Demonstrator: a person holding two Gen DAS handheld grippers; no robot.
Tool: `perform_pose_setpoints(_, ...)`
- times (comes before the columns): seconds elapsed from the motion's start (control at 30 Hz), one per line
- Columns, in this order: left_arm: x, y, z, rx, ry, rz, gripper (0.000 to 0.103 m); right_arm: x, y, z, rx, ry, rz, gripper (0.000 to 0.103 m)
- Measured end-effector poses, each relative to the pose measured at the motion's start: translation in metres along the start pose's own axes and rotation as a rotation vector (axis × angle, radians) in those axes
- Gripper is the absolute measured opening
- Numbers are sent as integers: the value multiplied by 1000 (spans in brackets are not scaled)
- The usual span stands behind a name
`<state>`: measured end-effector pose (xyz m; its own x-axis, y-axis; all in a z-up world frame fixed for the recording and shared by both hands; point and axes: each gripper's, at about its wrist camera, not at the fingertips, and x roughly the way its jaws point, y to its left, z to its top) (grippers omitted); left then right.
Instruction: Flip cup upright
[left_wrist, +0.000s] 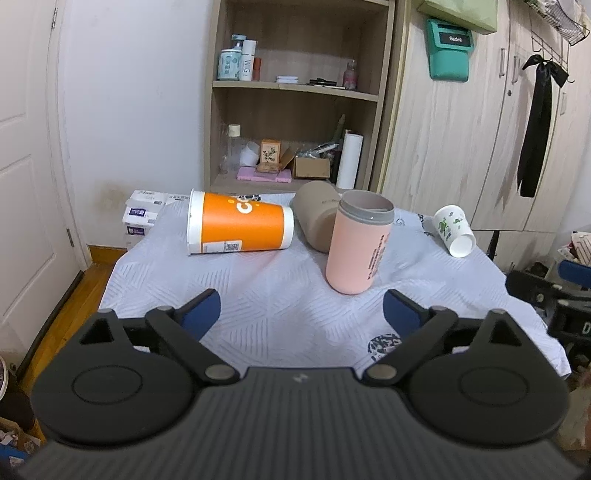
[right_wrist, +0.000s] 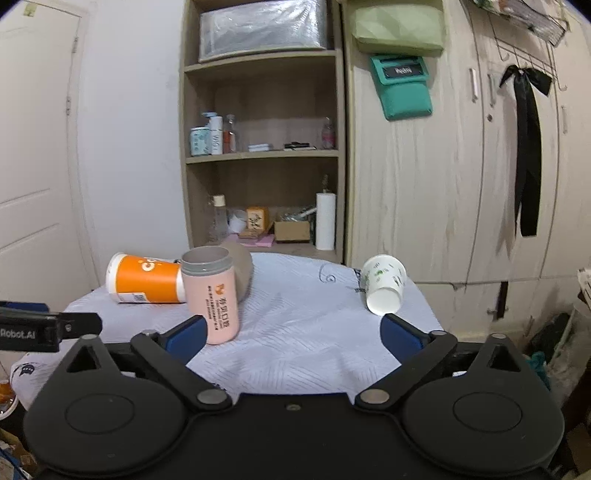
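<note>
4 cups on a white-clothed desk (left_wrist: 258, 295): a pink cup (left_wrist: 356, 245) with a grey rim stands upright, mouth open; an orange cup (left_wrist: 240, 227) lies on its side at the left; a brown cup (left_wrist: 316, 218) lies tipped behind the pink one; a white leaf-print cup (right_wrist: 382, 284) lies on its side at the right, well apart.

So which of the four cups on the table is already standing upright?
The pink cup with the grey rim, mouth up. The orange cup, brown cup and small white floral cup all lie on their sides.
</note>
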<state>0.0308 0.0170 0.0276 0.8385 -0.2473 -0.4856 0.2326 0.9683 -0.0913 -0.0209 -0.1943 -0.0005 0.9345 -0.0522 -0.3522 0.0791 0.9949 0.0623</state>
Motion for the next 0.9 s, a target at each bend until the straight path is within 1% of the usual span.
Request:
perform_pose_setpoints(0.13,1,2,-2,-4,9,0,98,7,-5,0,32,53,-18,103)
perform_pose_setpoints(0.33,2,3,-1,-2,9,0,99,9,-8,-2,44,69,-15,103)
perform_pose_setpoints(0.57,2,2,-1,10,16,4,99,10,-2,-4,14,79,-40,103)
perform_pose_setpoints(0.77,3,1,-4,13,25,12,99,8,6,-7,-23,93,-39,103)
perform_pose_setpoints(0.9,2,2,-5,9,26,16,99,6,11,-7,-22,93,-32,103)
